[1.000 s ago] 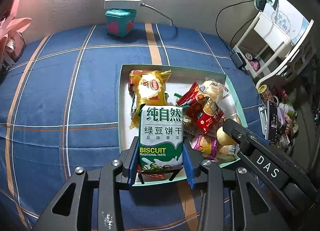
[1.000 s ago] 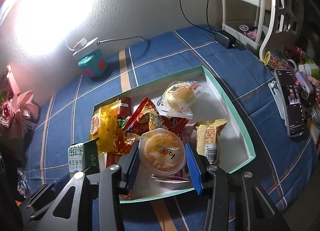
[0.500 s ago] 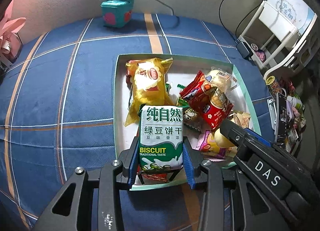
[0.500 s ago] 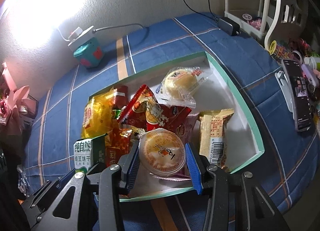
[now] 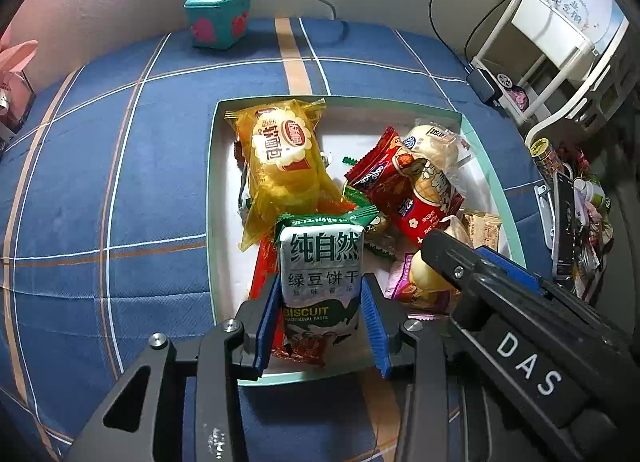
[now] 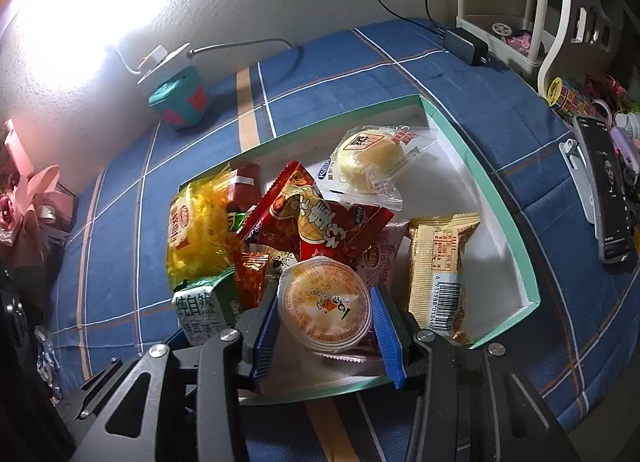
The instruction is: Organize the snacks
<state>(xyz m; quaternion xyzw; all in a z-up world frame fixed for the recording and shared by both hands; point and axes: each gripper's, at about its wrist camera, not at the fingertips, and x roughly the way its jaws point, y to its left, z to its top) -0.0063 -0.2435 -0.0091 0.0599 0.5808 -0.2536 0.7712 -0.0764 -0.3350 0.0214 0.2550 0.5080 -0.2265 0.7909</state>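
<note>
One green-rimmed box (image 5: 211, 198) holds the snacks. The left tool (image 5: 320, 322) has just been easing open around one green biscuit pack (image 5: 322, 278), upright in the box's near corner; contact is unclear. The right tool (image 6: 326, 326) grips one jelly cup (image 6: 324, 300). Only the right view shows the barcoded beige pack (image 6: 438, 270) fully.

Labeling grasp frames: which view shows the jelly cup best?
Right wrist: the jelly cup sits face-up between the right gripper pads, lid fully visible. Left wrist shows only that gripper's body, which hides the cup.
</note>
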